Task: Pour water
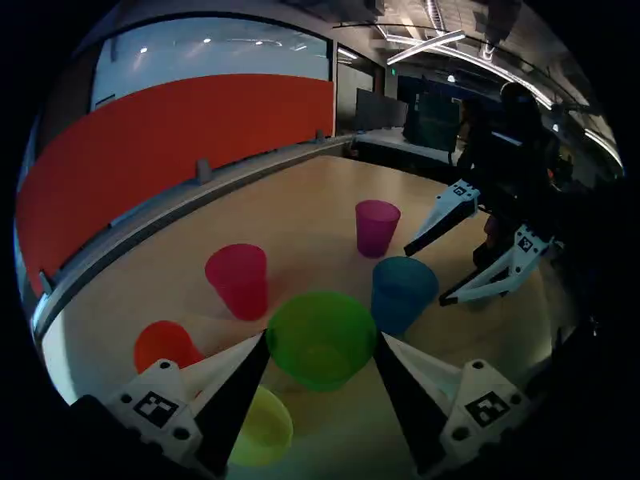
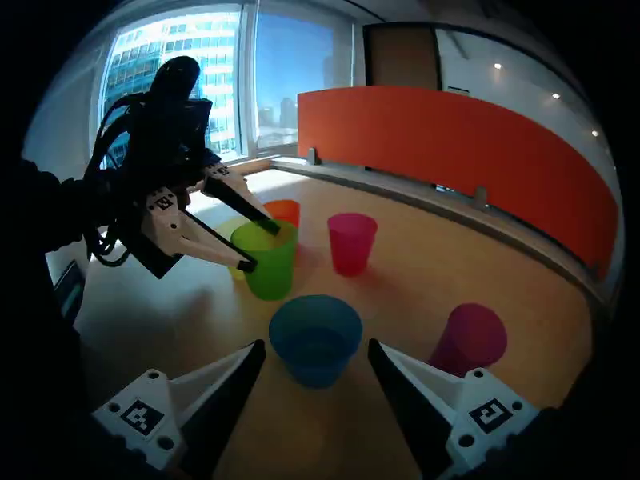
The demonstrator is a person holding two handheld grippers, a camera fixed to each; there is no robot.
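Note:
A translucent green cup point(image 1: 320, 352) sits between the fingertips of my left gripper point(image 1: 320, 338), which press on its two sides. From the right gripper view, the same left gripper point(image 2: 262, 246) clamps the green cup point(image 2: 270, 276) near its rim, low over the wooden table point(image 2: 448, 264). A blue cup point(image 2: 314, 340) stands upright between the fingers of my right gripper point(image 2: 314, 344), with a small gap on each side. The left gripper view shows the right gripper point(image 1: 425, 278) straddling the blue cup point(image 1: 400, 296). I cannot tell whether either cup holds water.
Other cups stand around: a pink-red cup point(image 1: 238, 280) point(image 2: 350, 242), an orange cup point(image 1: 164, 344) point(image 2: 284, 210), a magenta cup point(image 1: 376, 226) point(image 2: 470, 338) and a yellow cup point(image 1: 260, 428). An orange partition point(image 2: 480, 152) runs along the table's far edge. A person point(image 2: 160, 120) holds the grippers.

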